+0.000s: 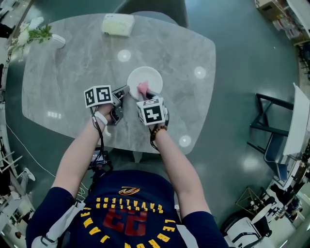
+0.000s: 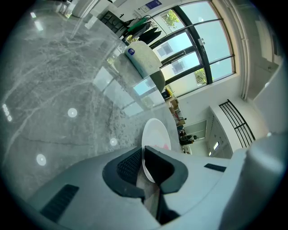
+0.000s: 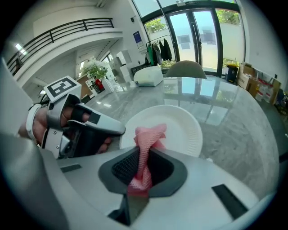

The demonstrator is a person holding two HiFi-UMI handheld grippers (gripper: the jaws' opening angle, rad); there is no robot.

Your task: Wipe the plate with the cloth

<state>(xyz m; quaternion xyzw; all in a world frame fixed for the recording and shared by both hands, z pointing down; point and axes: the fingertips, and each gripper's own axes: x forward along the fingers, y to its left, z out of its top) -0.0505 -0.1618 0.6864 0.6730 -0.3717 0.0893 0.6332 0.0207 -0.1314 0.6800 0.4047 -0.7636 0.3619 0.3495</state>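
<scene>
Evidently the left gripper (image 2: 143, 162) pinches the plate (image 1: 147, 76) by its rim on the table (image 1: 68, 77), and the right gripper (image 3: 143, 166) is clamped on the pink cloth (image 3: 150, 134) over the plate's near side. Wiping looks barely begun, with most of the surface left.

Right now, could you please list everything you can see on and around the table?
grey marble-look table: one, grey, under everything.
round white plate: one, white, near middle of table.
pink mesh cloth: one, pink, over plate's near rim.
pale box: one, cream, table's far edge.
green plant: one, green, table's far left corner.
grey chair: one, grey, beyond the table.
left gripper: one, grey, jaws shut on plate's rim.
right gripper: one, grey, jaws shut on cloth.
</scene>
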